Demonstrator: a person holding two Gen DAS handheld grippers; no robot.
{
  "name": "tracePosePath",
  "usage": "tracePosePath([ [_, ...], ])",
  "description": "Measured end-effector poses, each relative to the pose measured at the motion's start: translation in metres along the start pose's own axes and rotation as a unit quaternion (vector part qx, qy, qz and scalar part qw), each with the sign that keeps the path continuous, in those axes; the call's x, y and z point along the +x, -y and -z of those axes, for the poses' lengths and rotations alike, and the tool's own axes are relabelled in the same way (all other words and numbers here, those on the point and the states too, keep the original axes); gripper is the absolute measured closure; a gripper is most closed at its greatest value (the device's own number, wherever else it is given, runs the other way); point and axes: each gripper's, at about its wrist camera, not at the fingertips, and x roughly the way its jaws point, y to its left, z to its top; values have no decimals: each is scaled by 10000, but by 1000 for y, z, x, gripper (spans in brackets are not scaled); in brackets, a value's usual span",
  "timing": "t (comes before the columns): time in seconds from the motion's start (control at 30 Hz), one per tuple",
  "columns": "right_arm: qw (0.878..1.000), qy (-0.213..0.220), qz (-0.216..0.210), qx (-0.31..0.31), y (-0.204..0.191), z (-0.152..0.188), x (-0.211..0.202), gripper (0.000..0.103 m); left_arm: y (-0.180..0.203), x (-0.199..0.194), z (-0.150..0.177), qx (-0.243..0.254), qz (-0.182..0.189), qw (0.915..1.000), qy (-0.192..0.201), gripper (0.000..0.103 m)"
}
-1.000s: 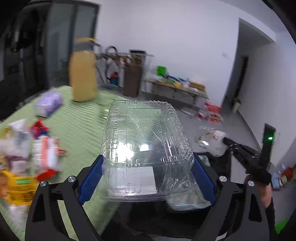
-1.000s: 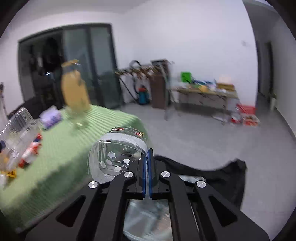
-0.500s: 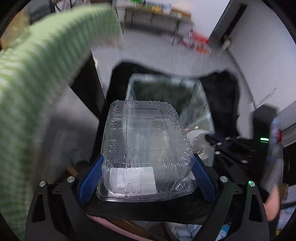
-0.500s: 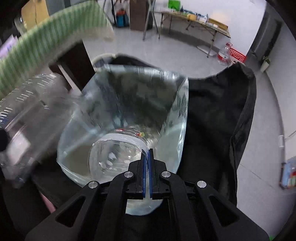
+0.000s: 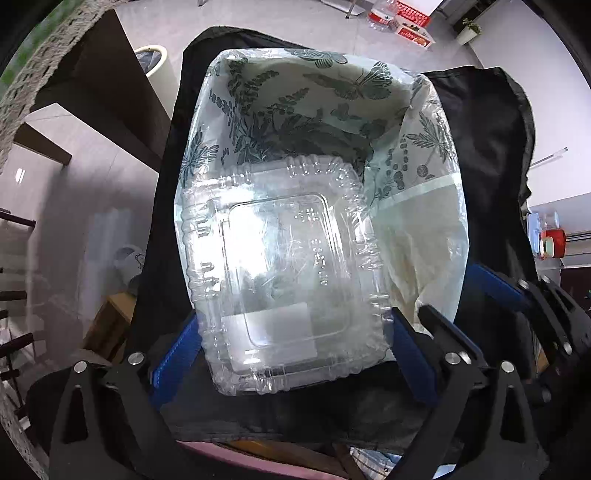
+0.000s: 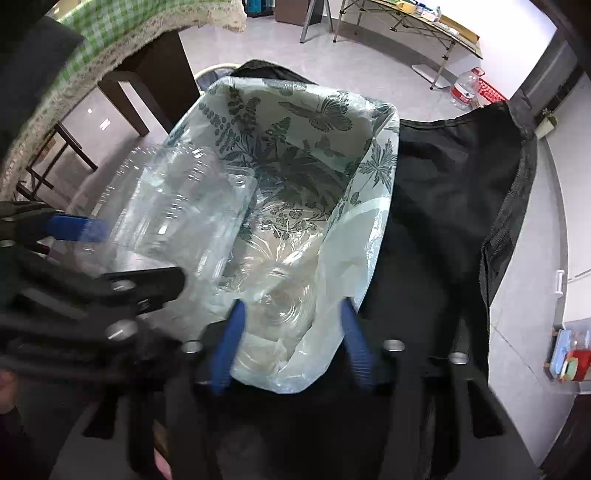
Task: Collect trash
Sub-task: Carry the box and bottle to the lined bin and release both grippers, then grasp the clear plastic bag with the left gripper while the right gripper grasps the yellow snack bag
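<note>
A clear plastic clamshell box (image 5: 280, 266) hangs over the mouth of a translucent bag printed with ferns and butterflies (image 5: 314, 103). My left gripper (image 5: 293, 317) points down at the bag. Its jaws are opening, and the box sits loosely between the blue pads (image 5: 173, 358), tilted, with a thin gap on the right side. My right gripper (image 6: 293, 343) is also over the bag (image 6: 295, 122), jaws opening, with nothing between the pads. Below them a clear round bottle (image 6: 284, 310) lies inside the bag. The right wrist view shows the box (image 6: 177, 206) at the left.
Black fabric (image 6: 443, 203) surrounds the bag. A table with a green checked cloth (image 6: 110, 44) and dark legs (image 6: 159, 85) stands at the upper left. A small white bin (image 5: 151, 59) sits behind it. A folding table (image 6: 406, 29) and a water jug (image 6: 467, 86) stand across the grey floor.
Both grippers came down from table height and now tip steeply over the bag. The right jaws opened and the clear bottle dropped into the bag. The left jaws widened a little and the box tilted.
</note>
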Motion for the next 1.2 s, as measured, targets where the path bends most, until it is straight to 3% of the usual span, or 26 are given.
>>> tracePosePath([
  [0.1,9997,194,49,104,8,-2,-13,47,0,-8,-1,-43,45,9999,126,10],
  [0.27,9985,493,69,212,17,-8,-29,46,-3,-39,-4,-1,89,9977,673,8],
  [0.6,9972,736,60,154,12,-16,-45,41,-28,-76,3,-307,61,9939,1055,8],
  [0.77,9951,976,19,146,8,-23,-57,39,-36,-106,16,-241,-78,9892,1442,8],
  [0.97,9885,1501,81,140,-4,-35,-91,33,-52,-173,44,-333,-70,9727,2296,8],
  [1.1,9804,1966,69,55,-20,-44,-120,31,-67,-221,69,-448,-114,9552,2924,8],
  [1.2,9700,2431,-26,-82,-41,-50,-148,31,-79,-257,93,-567,-260,9375,3424,8],
])
